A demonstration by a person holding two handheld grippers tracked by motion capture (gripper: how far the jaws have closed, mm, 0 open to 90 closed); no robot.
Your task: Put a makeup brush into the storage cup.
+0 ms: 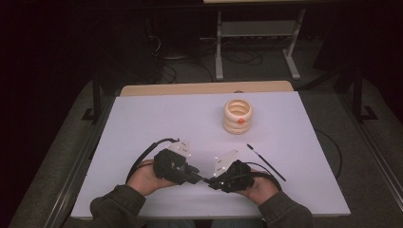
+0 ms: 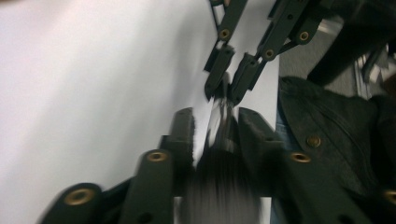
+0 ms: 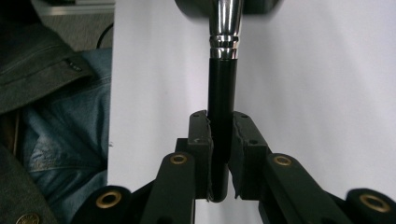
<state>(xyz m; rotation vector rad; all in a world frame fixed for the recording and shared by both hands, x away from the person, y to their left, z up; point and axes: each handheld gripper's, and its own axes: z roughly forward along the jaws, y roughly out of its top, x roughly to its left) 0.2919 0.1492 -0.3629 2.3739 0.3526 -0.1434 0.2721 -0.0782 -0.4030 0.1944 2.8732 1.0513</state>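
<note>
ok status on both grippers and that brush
Right gripper shut on black brush handle. Left gripper jaws around the bristle end, grip unclear. Nothing in the way.

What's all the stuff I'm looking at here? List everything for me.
Makeup brush: one, black handle with silver collar, held between the two tongs near the table's front edge.
Thin brush: one, black, lying on the table right of the hands.
Ringed holder: one, cream with an orange spot, standing toward the table's far side.
Table: one, white top with a wooden far edge.
Metal frame: one, grey, on the floor behind the table.
Left tongs: one, black, around the bristle end.
Right tongs: one, black, clamping the handle.
Hands: two, in dark sleeves.
</note>
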